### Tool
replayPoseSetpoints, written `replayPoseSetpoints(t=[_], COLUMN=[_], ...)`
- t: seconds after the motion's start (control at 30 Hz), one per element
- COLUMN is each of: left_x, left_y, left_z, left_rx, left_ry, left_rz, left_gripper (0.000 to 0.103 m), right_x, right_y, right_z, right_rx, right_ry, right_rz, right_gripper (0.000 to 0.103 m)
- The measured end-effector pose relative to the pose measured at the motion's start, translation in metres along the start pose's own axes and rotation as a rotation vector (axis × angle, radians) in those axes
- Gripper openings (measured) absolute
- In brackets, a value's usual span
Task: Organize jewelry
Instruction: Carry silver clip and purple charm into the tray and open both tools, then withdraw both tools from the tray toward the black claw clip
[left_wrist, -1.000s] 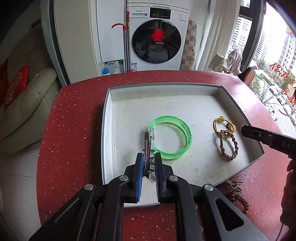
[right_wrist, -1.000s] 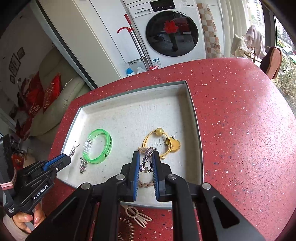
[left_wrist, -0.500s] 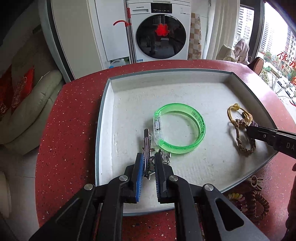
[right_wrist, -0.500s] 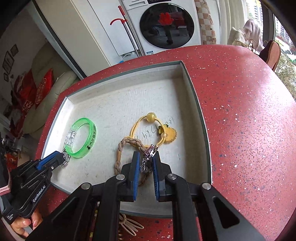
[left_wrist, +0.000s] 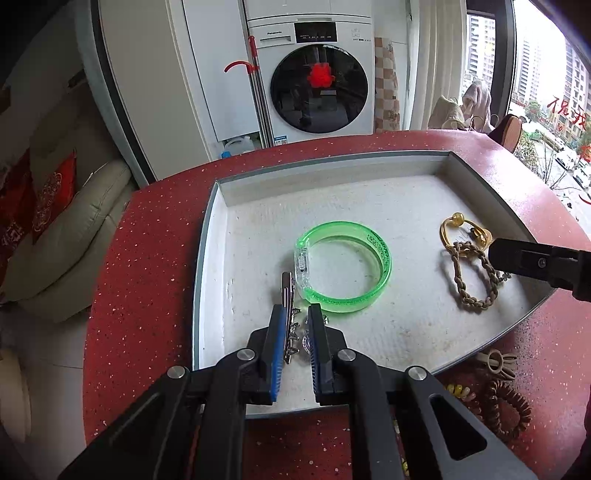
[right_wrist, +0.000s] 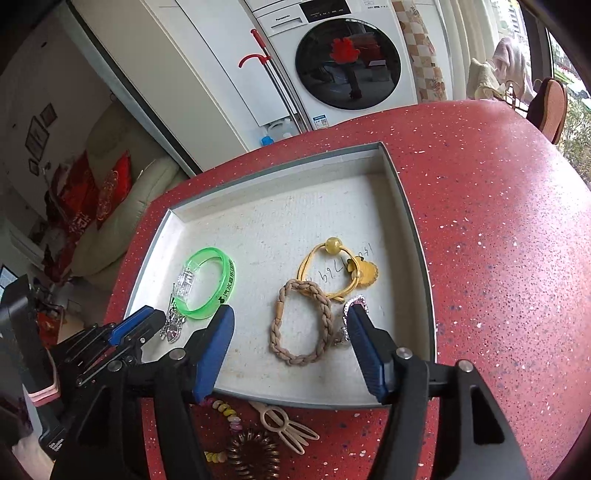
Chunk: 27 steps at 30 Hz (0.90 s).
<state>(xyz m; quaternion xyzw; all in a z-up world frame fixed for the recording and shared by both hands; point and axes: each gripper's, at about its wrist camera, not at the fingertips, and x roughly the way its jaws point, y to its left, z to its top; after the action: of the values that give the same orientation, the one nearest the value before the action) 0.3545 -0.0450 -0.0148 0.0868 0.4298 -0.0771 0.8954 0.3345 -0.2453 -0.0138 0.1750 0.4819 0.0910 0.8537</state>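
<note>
With the clip (left_wrist: 289, 295) pinched in the narrow left gripper (left_wrist: 293, 334) at the tray's (left_wrist: 207, 236) near edge and the right gripper (right_wrist: 291, 332) just opened wide over the braid (right_wrist: 295, 325), the bangle (left_wrist: 343, 266) beyond could be knocked.

Left tongs (left_wrist: 295, 325) clamp silver clip (left_wrist: 288, 295); green bangle (left_wrist: 343, 273) beside.

We cannot see all of the sparkly clip (right_wrist: 354, 306); the right finger (right_wrist: 364, 347) covers part of it. The brown coil hair tie (right_wrist: 252, 458) runs off the bottom edge.
</note>
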Motion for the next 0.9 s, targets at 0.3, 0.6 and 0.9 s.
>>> replayPoseSetpoints(t=[0.3,0.6,0.9], left_x=[-0.016,-0.036,-0.063], left_y=[0.003,0.009,0.017], left_z=[0.000,-0.002,-0.017], left_rx=[-0.028,-0.051,-0.101], left_ry=[-0.022,-0.039,-0.081], left_rz=[-0.028,-0.051,-0.042], left_gripper=[0.031,0.031,0.103], right_x=[-0.016,-0.034,-0.055], right_y=[-0.002,0.001,0.008], right_z=[-0.008,-0.018,-0.037], right_rx=[0.023,0.028,0.031], right_ry=[-0.020,-0.036,-0.051], right_rz=[0.033,0.054,0.084], right_gripper=[0.076,0.080,0.081])
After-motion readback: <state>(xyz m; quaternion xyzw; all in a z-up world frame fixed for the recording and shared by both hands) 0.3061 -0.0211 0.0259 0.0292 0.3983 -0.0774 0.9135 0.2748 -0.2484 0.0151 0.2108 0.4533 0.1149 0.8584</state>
